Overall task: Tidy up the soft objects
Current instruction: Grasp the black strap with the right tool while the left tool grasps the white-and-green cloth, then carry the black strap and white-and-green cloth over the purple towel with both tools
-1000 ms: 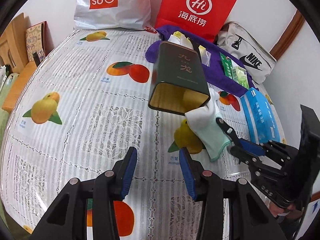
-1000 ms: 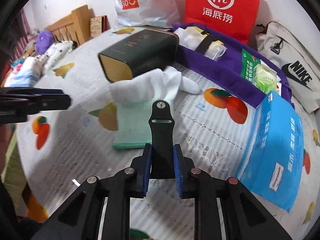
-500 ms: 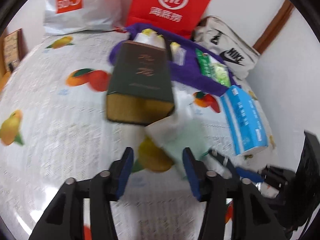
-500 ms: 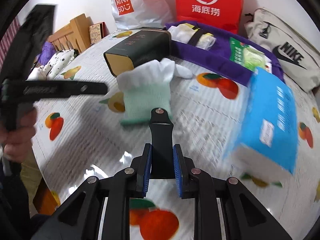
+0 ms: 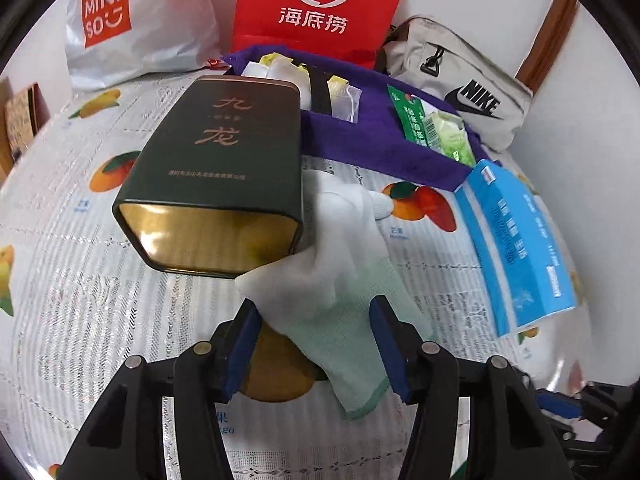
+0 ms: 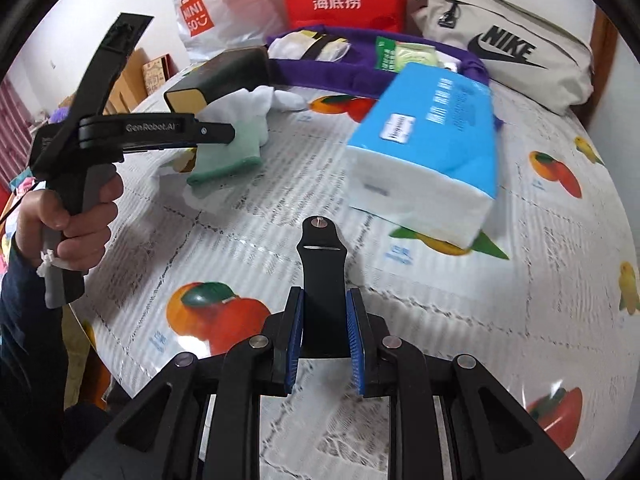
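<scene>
Both grippers are black plastic with blue ribbed pads and silver rivets. The left gripper (image 6: 224,133) carries "GenRobot.AI" lettering and a grey handle; the hand (image 6: 76,220) on it emerges from a dark navy sleeve (image 6: 24,320).

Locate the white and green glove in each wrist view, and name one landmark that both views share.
Left wrist: the glove lies at centre, its green cuff between the left claw's fingers.
Right wrist: upper left, beside the left claw's tip.
Shared landmark: the dark green tin right by it.
</scene>
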A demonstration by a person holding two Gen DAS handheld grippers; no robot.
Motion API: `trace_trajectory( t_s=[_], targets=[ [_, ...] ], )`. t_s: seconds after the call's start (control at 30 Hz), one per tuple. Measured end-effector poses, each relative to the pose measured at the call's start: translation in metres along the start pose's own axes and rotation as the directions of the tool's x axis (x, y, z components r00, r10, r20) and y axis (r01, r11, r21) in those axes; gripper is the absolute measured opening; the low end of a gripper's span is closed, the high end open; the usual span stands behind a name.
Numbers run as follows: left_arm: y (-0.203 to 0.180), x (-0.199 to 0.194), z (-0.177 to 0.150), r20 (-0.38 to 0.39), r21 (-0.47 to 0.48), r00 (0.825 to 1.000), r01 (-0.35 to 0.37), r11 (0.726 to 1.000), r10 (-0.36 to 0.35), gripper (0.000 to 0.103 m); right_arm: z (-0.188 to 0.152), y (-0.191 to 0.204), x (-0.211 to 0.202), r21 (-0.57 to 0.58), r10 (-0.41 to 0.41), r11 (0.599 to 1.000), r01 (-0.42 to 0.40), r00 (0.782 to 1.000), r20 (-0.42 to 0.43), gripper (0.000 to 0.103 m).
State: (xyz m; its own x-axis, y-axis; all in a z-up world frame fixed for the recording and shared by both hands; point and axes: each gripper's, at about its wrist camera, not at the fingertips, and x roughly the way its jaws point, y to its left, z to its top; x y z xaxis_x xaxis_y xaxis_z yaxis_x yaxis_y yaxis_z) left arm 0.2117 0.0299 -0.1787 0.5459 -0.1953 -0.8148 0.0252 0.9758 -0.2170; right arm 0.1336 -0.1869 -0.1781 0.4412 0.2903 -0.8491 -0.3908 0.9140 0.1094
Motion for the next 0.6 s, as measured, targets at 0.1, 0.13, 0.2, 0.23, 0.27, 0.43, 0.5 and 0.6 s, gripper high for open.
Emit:
trace_trajectory(
  t_s=[0.1, 0.13, 0.2, 0.23, 0.27, 0.43, 0.5, 0.6],
  targets=[
    [-0.001, 0.000, 0.000, -0.008, 0.012, 1.000, 0.001, 1.000, -0.001, 0.030, -0.003, -0.008, 0.000, 0.027, -0.007, 1.000, 0.007, 1.000, 0.003, 0.021],
    [-0.002, 0.000, 0.000, -0.011, 0.016, 1.000, 0.006, 1.000, -0.005, 0.020, -0.003, -0.010, -0.001, 0.033, -0.006, 0.999, 0.006, 1.000, 0.006, 0.021],
    [-0.004, -0.001, -0.001, -0.026, 0.032, 0.999, 0.029, 0.999, -0.028, 0.015, -0.004, -0.014, -0.001, 0.044, -0.015, 0.999, 0.015, 1.000, 0.014, 0.021],
    [-0.006, -0.002, -0.001, -0.028, 0.039, 0.999, 0.035, 0.999, -0.034, 0.012, -0.005, -0.016, -0.001, 0.053, -0.022, 0.998, 0.021, 1.000, 0.013, 0.021],
    [-0.008, -0.005, -0.003, -0.029, 0.048, 0.999, 0.043, 0.998, -0.042, 0.012, -0.005, -0.018, -0.001, 0.058, -0.023, 0.998, 0.022, 1.000, 0.012, 0.021],
    [-0.014, -0.023, -0.011, -0.011, 0.060, 0.996, 0.087, 0.994, -0.087, 0.011, -0.007, -0.021, -0.005, 0.073, -0.029, 0.997, 0.027, 0.999, 0.031, 0.021],
    [-0.014, -0.036, -0.016, 0.005, 0.067, 0.995, 0.096, 0.993, -0.097, 0.011, -0.006, -0.022, -0.008, 0.083, -0.032, 0.996, 0.028, 0.999, 0.041, 0.021],
    [-0.012, -0.052, -0.025, 0.017, 0.073, 0.994, 0.105, 0.992, -0.106, 0.011, -0.008, -0.022, -0.013, 0.084, -0.042, 0.996, 0.037, 0.998, 0.054, 0.021]
  ],
)
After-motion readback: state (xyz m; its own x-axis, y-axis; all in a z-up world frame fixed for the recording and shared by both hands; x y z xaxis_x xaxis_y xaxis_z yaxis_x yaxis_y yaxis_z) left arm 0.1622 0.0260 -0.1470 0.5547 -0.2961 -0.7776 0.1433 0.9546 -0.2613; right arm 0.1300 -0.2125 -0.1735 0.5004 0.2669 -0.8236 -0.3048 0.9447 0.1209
